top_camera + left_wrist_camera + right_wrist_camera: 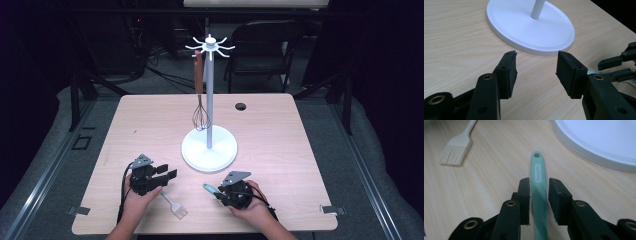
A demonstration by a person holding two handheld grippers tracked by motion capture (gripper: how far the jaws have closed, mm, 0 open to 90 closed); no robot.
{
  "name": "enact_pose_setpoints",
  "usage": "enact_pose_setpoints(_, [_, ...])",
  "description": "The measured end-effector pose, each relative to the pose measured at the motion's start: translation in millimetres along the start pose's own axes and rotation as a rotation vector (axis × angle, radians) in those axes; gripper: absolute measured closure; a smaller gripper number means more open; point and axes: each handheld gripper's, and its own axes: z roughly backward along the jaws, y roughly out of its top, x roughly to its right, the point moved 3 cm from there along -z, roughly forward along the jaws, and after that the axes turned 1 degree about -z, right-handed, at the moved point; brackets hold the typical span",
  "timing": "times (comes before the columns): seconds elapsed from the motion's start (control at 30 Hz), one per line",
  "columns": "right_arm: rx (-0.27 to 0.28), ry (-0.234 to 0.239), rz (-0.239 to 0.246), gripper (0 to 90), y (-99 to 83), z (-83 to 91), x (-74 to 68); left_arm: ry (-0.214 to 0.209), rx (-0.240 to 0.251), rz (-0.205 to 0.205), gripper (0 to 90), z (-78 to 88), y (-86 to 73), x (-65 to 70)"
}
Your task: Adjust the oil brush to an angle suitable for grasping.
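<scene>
Straddling the teal handle (538,187), right tool (538,195), seemingly unclamped.

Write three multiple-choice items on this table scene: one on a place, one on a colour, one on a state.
1. Where is the whisk?
A. Hanging from the white rack
B. Lying on the table
C. Held by a hand

2. What colour is the handle between the right gripper jaws?
A. Red
B. Mint green
C. Black

3. How does the left gripper stand?
A. Shut on the brush
B. Shut on the whisk
C. Open, with nothing between its jaws

Answers: 1 A, it dangles from a top hook beside the pole; 2 B, the right gripper view shows it green; 3 C, bare table shows between the jaws.
</scene>
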Motion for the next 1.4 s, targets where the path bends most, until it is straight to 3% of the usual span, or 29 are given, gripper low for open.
enact_pose_setpoints(0.1, [-0.023, -0.003, 0.008, 70.6, 2.4, -9.0, -1.0, -0.001, -0.005, -0.005, 49.1, -1.1, -0.5, 1.2])
enact_pose_setpoints(0.17, [-0.009, -0.014, 0.012, 70.5, 2.9, -12.2, -2.2, -0.004, -0.001, -0.005, 48.1, -1.6, -0.6, 1.9])
enact_pose_setpoints(0.57, [-0.019, -0.012, 0.017, 74.4, 3.7, -11.9, -0.9, -0.050, -0.025, -0.048, 44.5, -12.1, -1.6, 16.8])
enact_pose_setpoints(0.8, [0.015, -0.002, 0.024, 74.4, 6.6, -10.3, -2.4, -0.083, -0.047, -0.076, 43.5, -19.0, -3.5, 24.2])
enact_pose_setpoints(0.97, [0.050, 0.009, 0.038, 74.4, 12.7, -5.0, -4.6, -0.111, -0.043, -0.074, 42.7, -21.5, -1.9, 30.7])
enact_pose_setpoints(1.2, [0.096, 0.021, 0.056, 74.5, 22.1, 2.6, -9.2, -0.153, -0.065, -0.109, 42.4, -27.2, -2.5, 42.2])
enact_pose_setpoints(1.3, [0.114, 0.025, 0.057, 74.4, 25.1, 5.9, -10.5, -0.178, -0.071, -0.126, 42.7, -29.8, -3.6, 46.3])
enact_pose_setpoints(1.4, [0.123, 0.023, 0.064, 74.5, 28.1, 8.5, -10.4, -0.228, -0.070, -0.117, 43.8, -31.6, -4.1, 50.5])
